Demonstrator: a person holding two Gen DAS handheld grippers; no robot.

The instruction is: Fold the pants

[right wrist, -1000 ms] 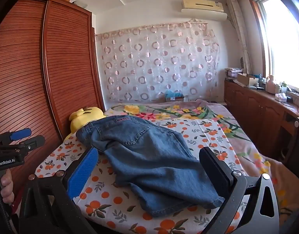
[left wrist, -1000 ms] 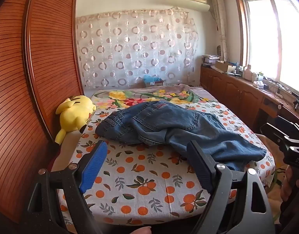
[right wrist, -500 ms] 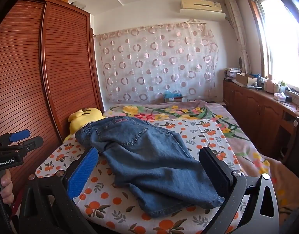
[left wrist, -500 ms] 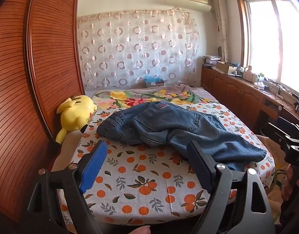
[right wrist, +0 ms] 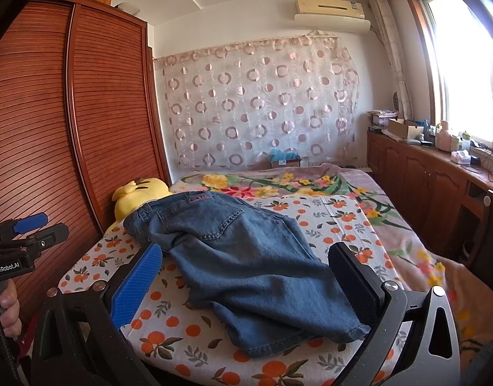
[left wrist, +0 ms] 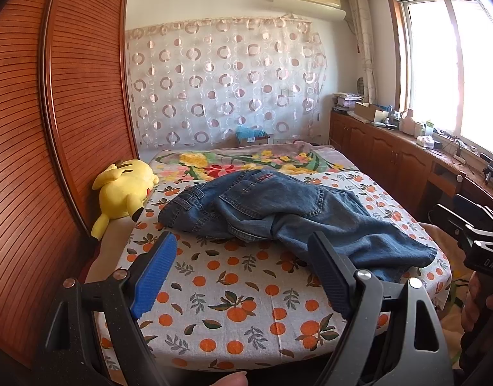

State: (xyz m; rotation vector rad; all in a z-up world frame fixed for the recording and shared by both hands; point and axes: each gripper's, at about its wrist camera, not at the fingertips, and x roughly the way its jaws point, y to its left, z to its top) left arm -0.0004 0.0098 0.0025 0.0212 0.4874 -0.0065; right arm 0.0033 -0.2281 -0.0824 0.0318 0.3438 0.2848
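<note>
Two spread grippers point(left wrist: 243, 276) point(right wrist: 246, 284), jeans point(right wrist: 243, 257) beyond them, untouched

Pants point(left wrist: 288, 215) mid-frame on the bed point(left wrist: 233, 305), plush toy point(left wrist: 124, 189) at their left.
Wardrobe point(left wrist: 53, 128) along frame left; cabinets point(left wrist: 391, 157) along right; curtain point(left wrist: 224, 87) behind; possibly a box point(left wrist: 253, 135) at its foot.
</note>
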